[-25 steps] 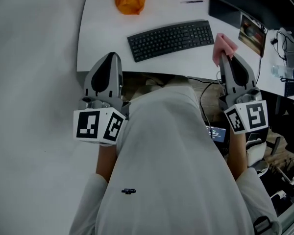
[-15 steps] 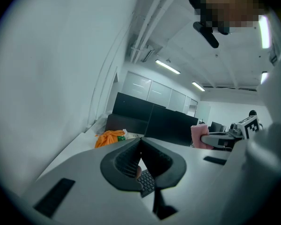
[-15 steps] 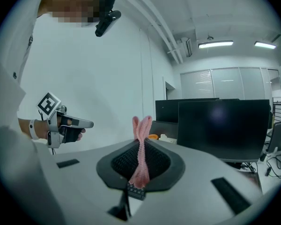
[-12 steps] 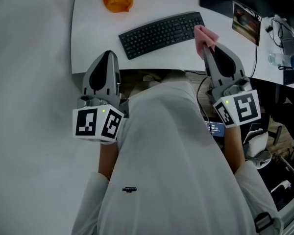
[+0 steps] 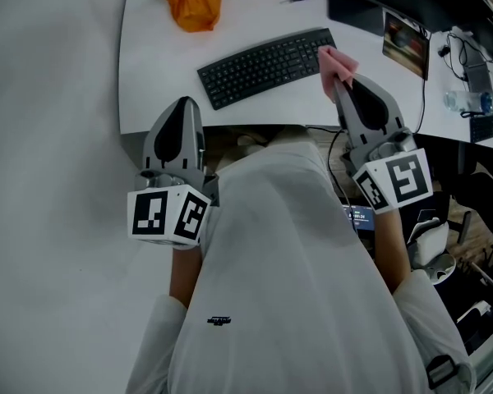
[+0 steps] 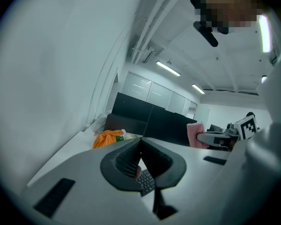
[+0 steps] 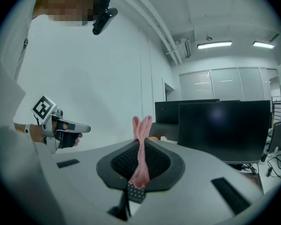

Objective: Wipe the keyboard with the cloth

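Cloth (image 5: 336, 61) pinched in right gripper (image 5: 339, 77) hangs at right edge of keyboard (image 5: 263, 66).

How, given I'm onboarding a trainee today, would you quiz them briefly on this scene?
1. True or false: the right gripper is shut on the pink cloth.
2. Relative to the keyboard, the orange bundle lies: A) on top of it; B) beyond it on the desk, apart from it; C) on the floor.
3. Fill in: the left gripper has its jaws ____, holding nothing.
Key: 1 true; 2 B; 3 together.
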Demonstrator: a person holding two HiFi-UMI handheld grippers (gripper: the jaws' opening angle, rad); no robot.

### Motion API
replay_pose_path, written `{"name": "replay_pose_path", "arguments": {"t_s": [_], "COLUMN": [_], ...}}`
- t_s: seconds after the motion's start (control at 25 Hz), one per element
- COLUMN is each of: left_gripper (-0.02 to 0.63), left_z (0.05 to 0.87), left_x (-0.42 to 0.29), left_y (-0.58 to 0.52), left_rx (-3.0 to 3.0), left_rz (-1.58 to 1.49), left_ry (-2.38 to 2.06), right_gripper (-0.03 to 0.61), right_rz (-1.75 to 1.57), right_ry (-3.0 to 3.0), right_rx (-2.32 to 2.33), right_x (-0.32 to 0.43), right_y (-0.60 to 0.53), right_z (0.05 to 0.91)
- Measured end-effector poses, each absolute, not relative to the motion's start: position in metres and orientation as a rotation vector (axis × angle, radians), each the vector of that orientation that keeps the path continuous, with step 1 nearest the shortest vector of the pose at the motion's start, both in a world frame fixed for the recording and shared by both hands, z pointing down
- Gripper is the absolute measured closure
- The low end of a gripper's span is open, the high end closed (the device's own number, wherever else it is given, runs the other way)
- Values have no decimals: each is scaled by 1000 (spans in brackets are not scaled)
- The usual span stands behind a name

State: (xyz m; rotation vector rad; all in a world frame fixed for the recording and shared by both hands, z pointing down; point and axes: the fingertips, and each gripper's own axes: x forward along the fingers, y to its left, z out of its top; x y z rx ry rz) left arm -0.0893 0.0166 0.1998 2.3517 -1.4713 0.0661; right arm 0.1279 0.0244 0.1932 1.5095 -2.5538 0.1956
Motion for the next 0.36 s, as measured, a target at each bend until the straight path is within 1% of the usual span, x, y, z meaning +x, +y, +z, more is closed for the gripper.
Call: {"name": "replay_pose_path", "arguments": {"t_s": [0.16,0.36], "left_gripper": [595,595], "left_z": [202,212], "left_x": [-89,-92], "left_y": [18,23], "left_rx": [2346,2327], "left_rz": [67,77], "left_ry": [-1464,-1440], "right_gripper": [557,557], "right_rz": [225,445], "right_ry": [-2559,-2614], "right_rx": [1511,1484], "right_x": [125,112], "right_y": [25,23], "right_z": [194,205]}}
